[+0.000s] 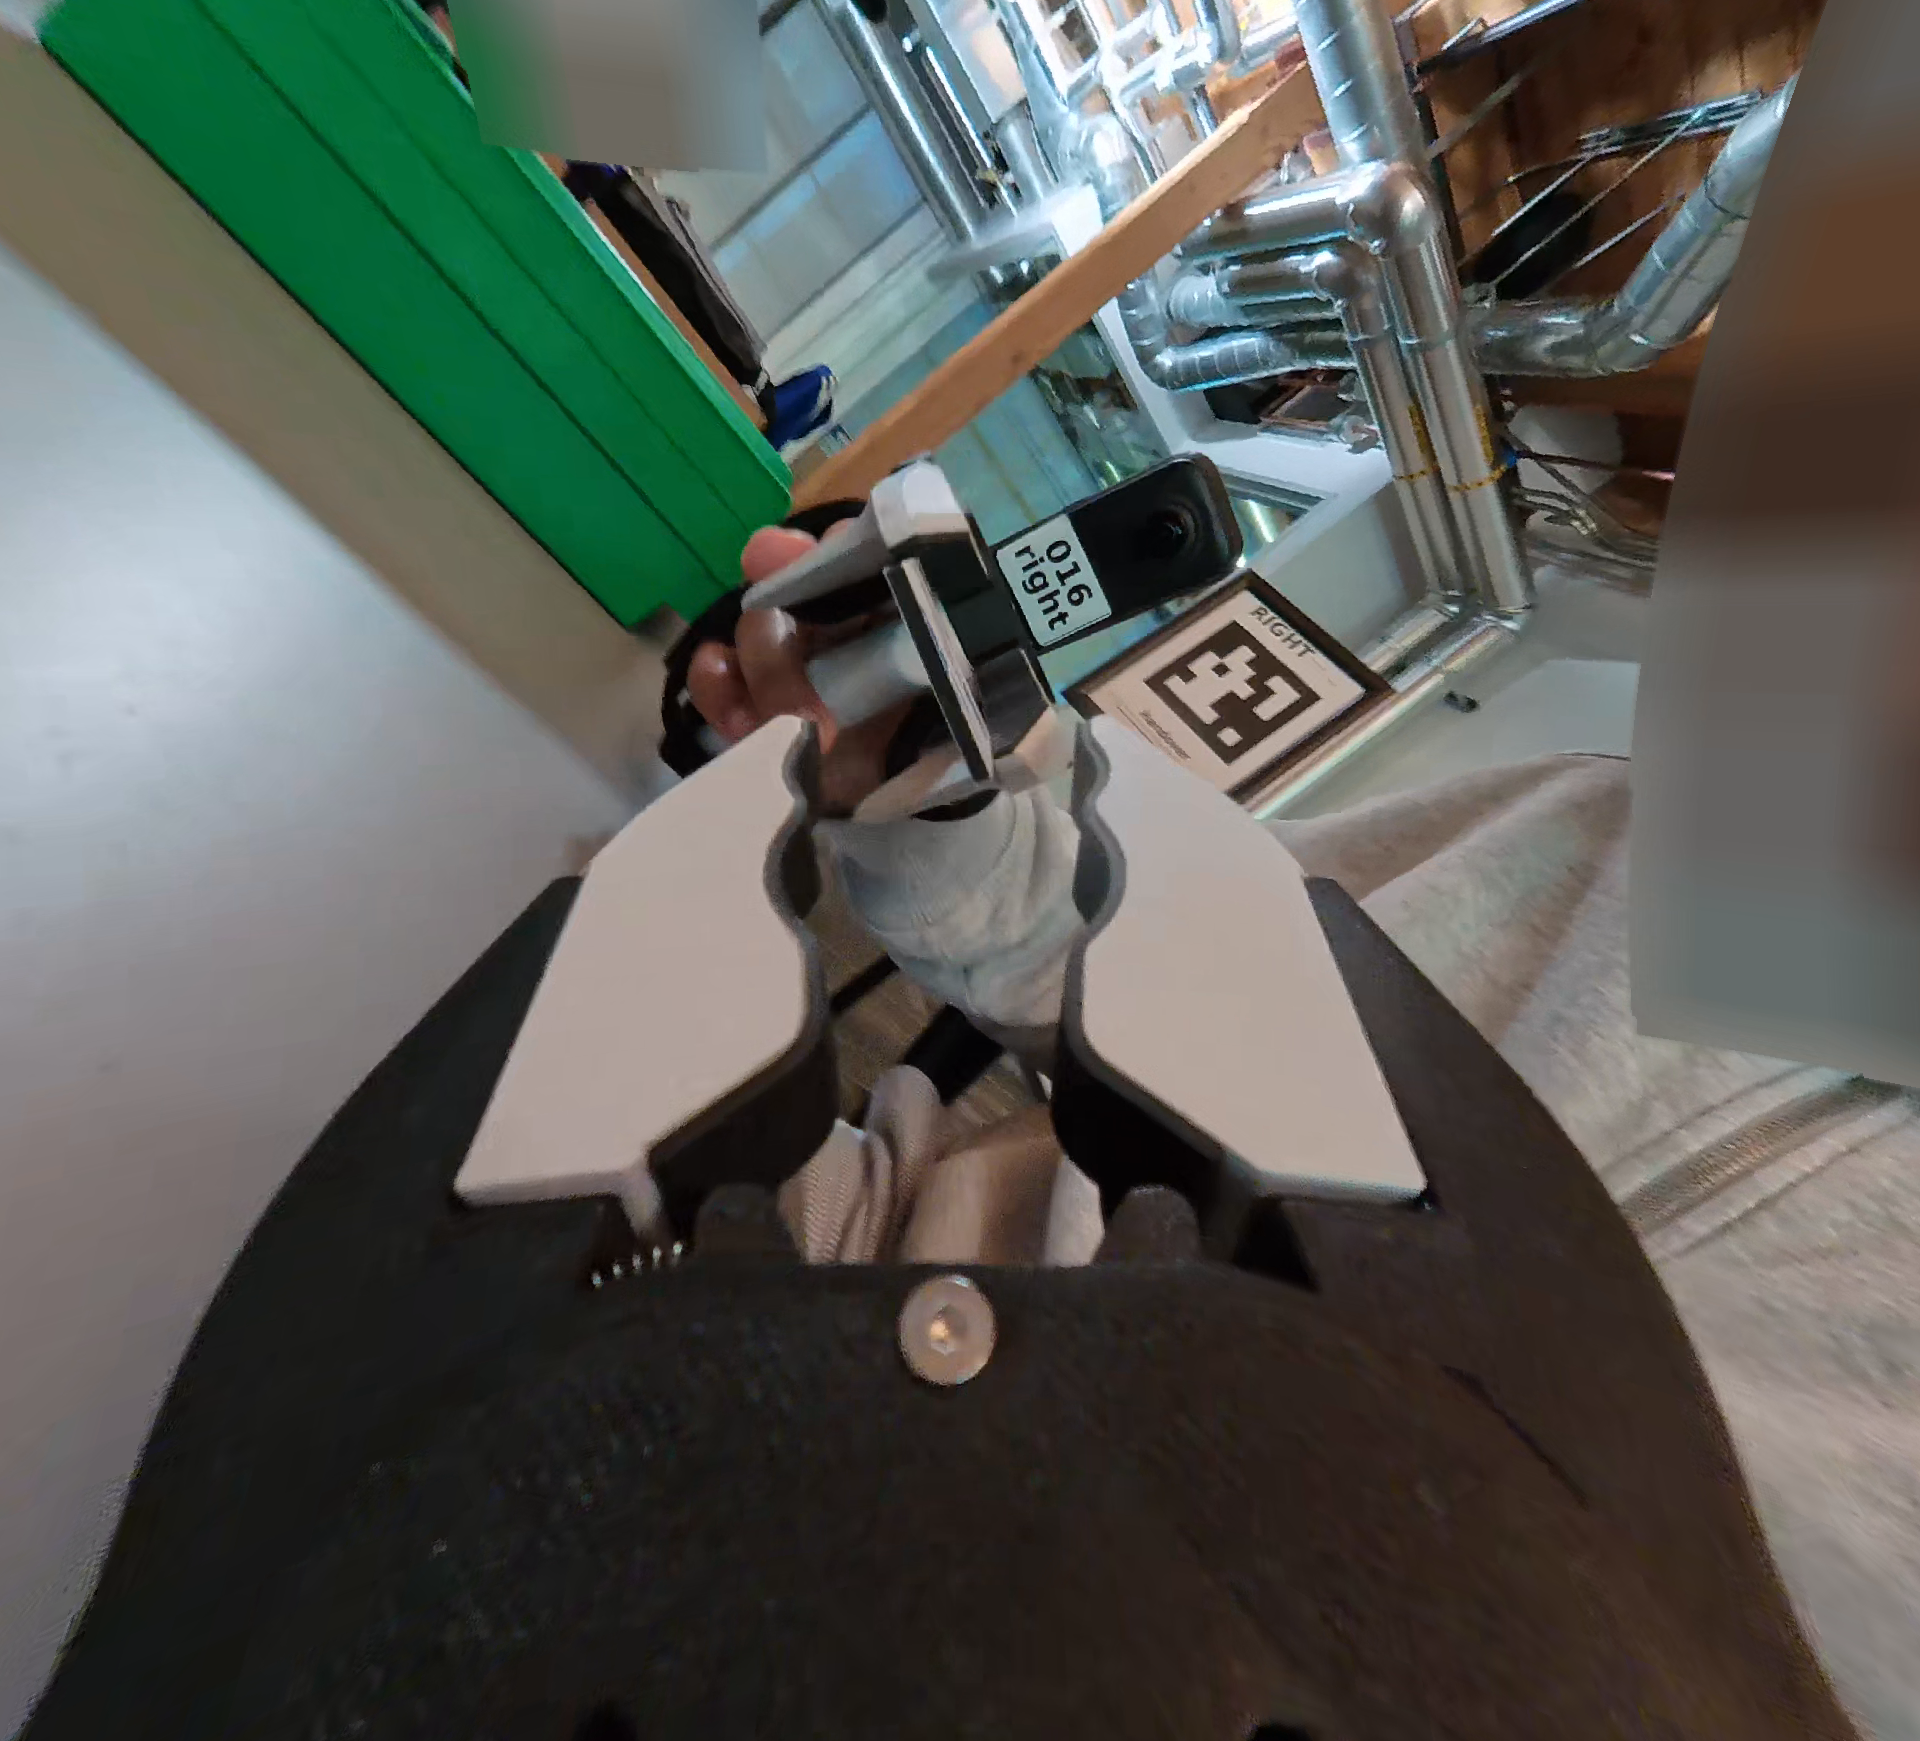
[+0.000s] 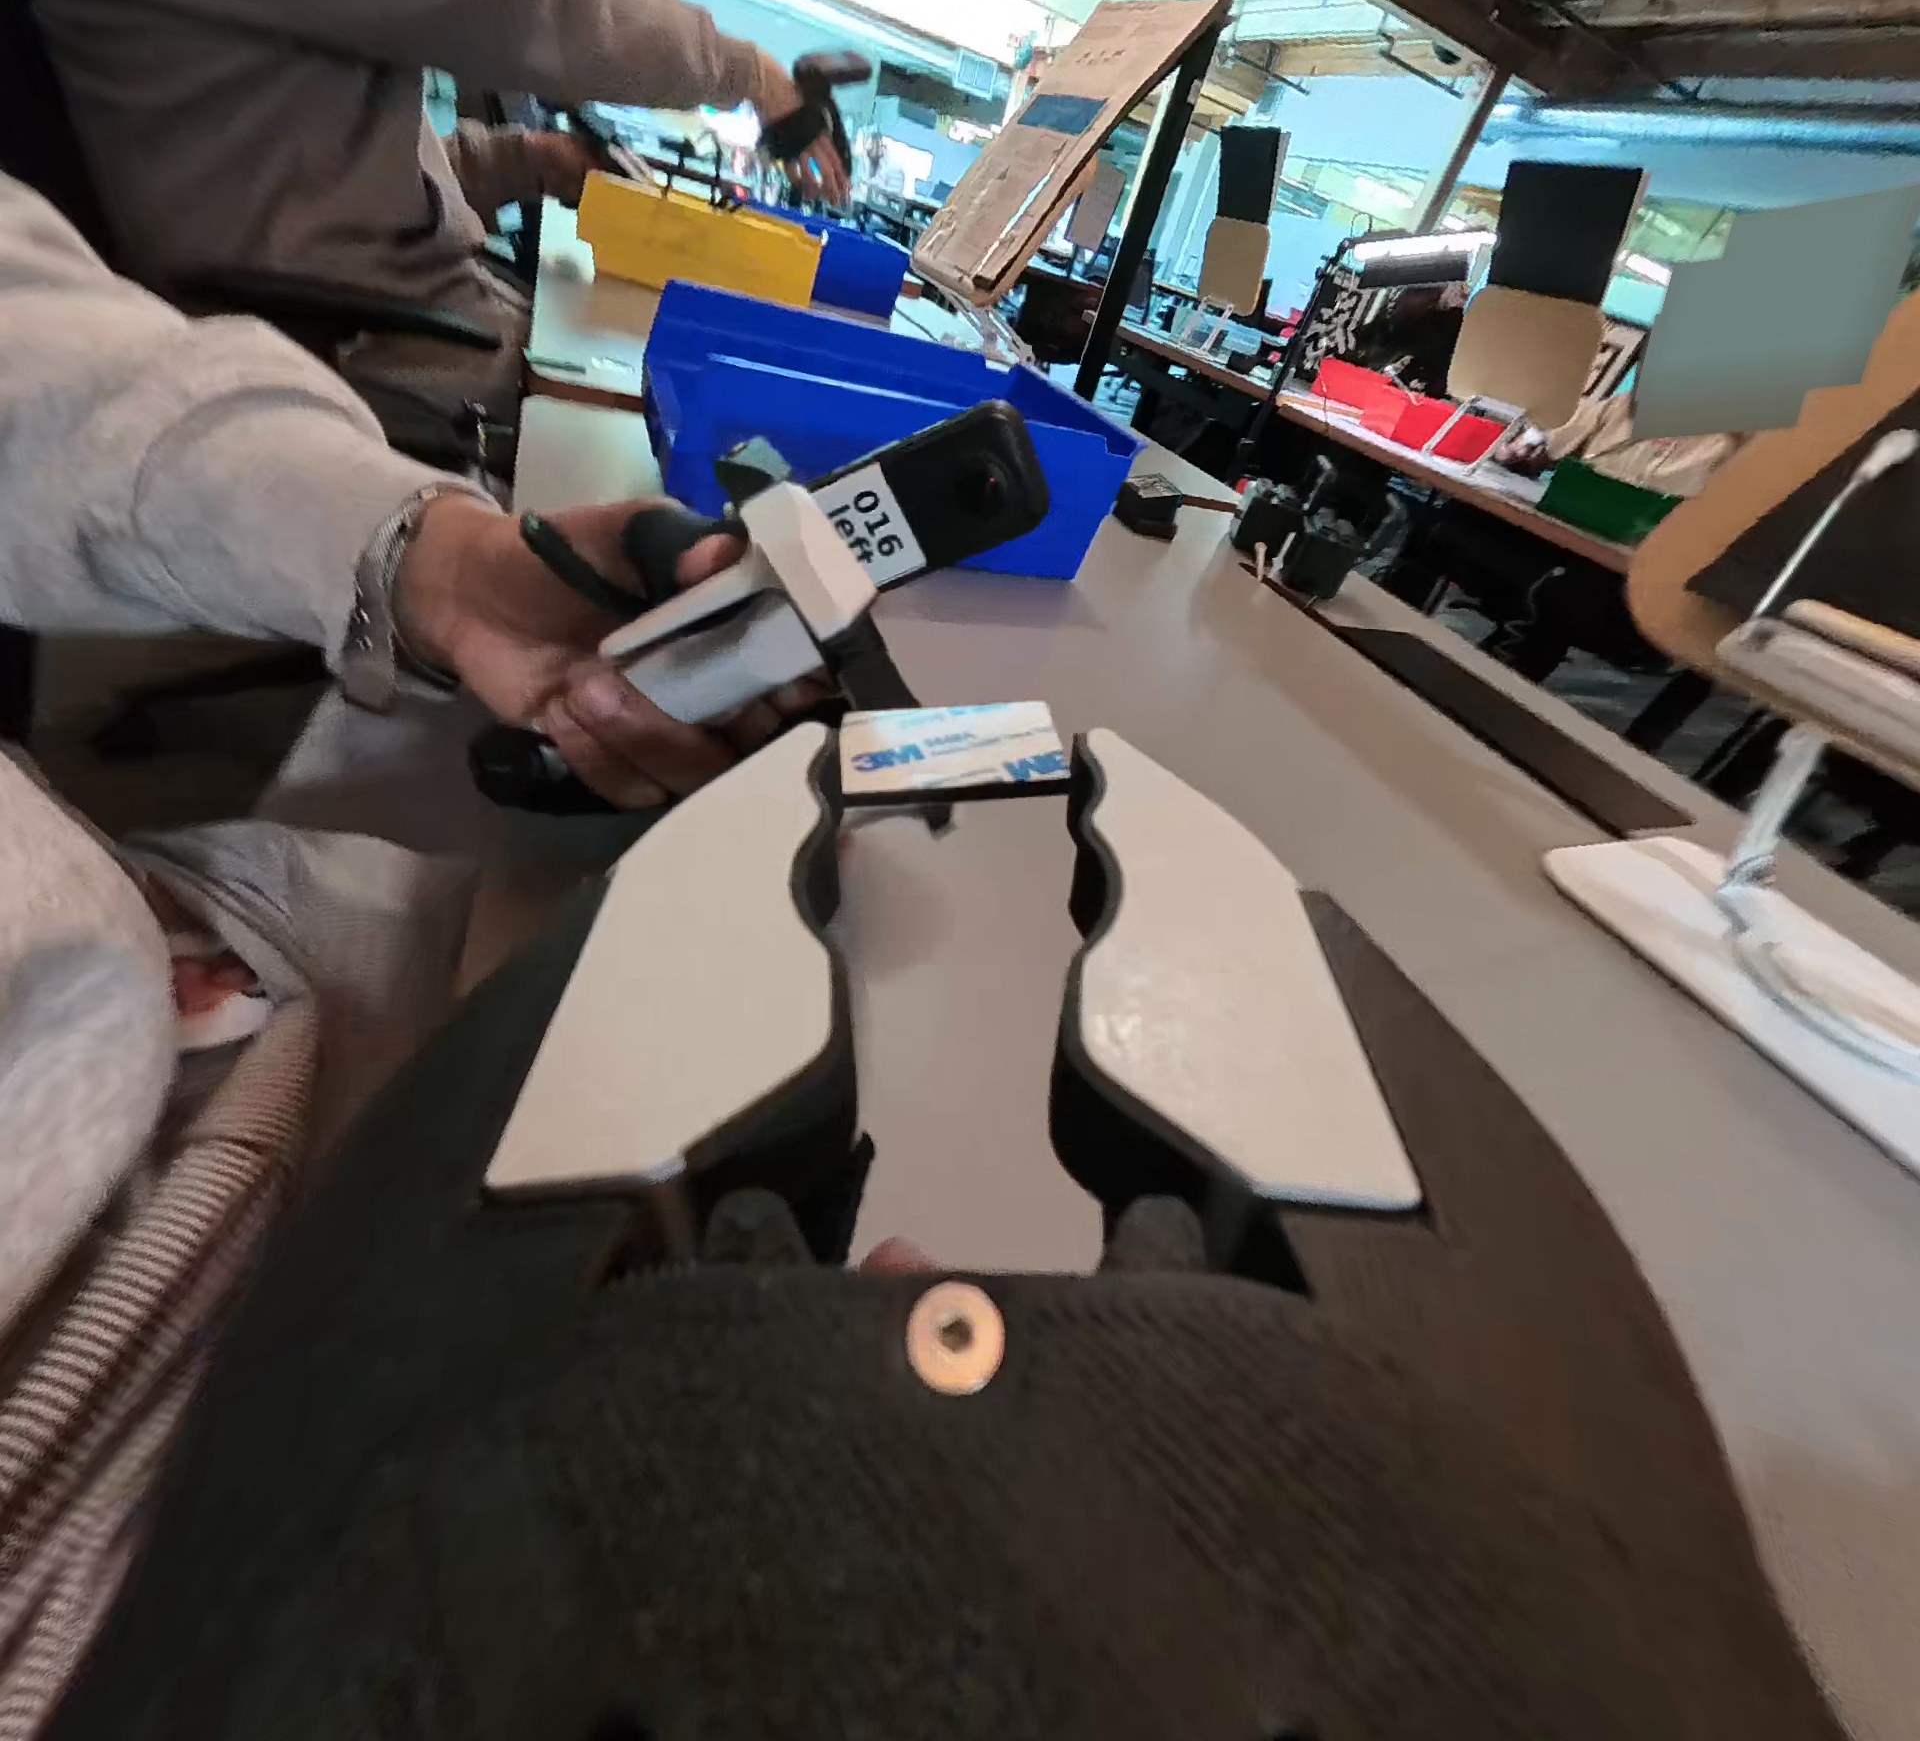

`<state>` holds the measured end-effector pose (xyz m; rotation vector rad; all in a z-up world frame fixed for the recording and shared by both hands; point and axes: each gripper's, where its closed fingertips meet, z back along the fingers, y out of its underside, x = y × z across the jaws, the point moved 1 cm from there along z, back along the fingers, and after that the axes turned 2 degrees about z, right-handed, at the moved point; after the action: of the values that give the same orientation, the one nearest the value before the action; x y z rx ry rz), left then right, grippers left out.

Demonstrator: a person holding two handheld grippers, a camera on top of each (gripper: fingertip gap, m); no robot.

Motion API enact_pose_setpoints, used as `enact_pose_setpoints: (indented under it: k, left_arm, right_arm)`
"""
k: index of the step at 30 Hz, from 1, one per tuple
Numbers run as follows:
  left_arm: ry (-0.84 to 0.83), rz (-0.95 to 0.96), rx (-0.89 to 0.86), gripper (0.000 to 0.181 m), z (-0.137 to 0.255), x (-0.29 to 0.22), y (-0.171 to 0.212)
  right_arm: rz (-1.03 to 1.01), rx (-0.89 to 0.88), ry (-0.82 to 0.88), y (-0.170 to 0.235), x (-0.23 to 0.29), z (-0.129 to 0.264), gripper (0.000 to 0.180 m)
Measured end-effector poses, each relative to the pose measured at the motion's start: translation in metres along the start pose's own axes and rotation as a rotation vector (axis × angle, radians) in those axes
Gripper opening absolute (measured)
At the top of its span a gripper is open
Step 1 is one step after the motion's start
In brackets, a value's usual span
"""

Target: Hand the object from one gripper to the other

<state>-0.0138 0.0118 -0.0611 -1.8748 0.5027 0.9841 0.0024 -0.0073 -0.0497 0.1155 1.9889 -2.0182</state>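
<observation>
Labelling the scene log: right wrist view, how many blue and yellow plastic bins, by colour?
Blue bins: 2
Yellow bin: 1
Total: 3

Thin flat pad [image 2: 954, 751], black with printed white backing, held level between right fingertips above grey table; seen edge-on, tilted [image 1: 940, 683], from left.

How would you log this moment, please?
right hand-held gripper: holds flat pad | left hand-held gripper: open, near pad | handover: pending
</observation>
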Motion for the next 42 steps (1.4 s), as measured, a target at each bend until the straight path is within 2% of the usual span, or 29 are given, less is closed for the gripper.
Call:
enact_pose_setpoints:
  k: [1, 4, 9, 13, 16, 28, 34, 35, 37, 39, 42]
  left_arm:
    - [-0.004, -0.045, -0.017, 0.048, 0.001, -0.002, -0.003]
    - [-0.039, -0.211, -0.018, 0.052, 0.002, -0.007, -0.007]
    - [-0.172, -0.522, 0.043, 0.071, -0.003, -0.008, -0.001]
    - [-0.216, -0.595, 0.071, 0.079, -0.007, -0.006, 0.004]
    - [-0.193, -0.564, 0.069, 0.075, -0.007, -0.007, 0.004]
    - [-0.152, -0.508, 0.105, 0.045, -0.008, -0.008, 0.01]
    - [-0.144, -0.477, 0.103, 0.043, -0.007, -0.008, 0.009]
    - [-0.138, -0.473, 0.103, 0.044, -0.007, -0.009, 0.009]
    - [-0.131, -0.436, 0.084, 0.044, -0.006, -0.009, 0.007]
    - [-0.116, -0.377, 0.054, 0.044, -0.003, -0.009, 0.003]
    - [-0.087, -0.272, 0.002, 0.043, 0.002, -0.008, -0.005]
  right_arm:
    - [-0.058, -0.009, -0.012, -0.001, 0.0, 0.001, 0.042]
    - [-0.253, -0.033, -0.067, -0.004, 0.0, 0.002, 0.043]
    - [-0.604, -0.097, -0.182, -0.011, 0.0, 0.006, 0.043]
    - [-0.645, -0.096, -0.192, -0.01, -0.002, 0.008, 0.042]
    - [-0.666, -0.073, -0.221, -0.007, 0.003, 0.005, 0.042]
    - [-0.655, -0.028, -0.245, -0.002, 0.011, 0.0, 0.042]
    - [-0.622, -0.043, -0.239, -0.002, 0.011, -0.001, 0.043]
    - [-0.597, -0.057, -0.233, -0.004, 0.011, -0.001, 0.044]
    - [-0.513, -0.097, -0.18, -0.008, 0.006, 0.0, 0.063]
    - [-0.4, -0.126, -0.124, -0.012, 0.002, 0.001, 0.074]
    - [-0.219, -0.103, -0.056, -0.011, -0.001, 0.002, 0.076]
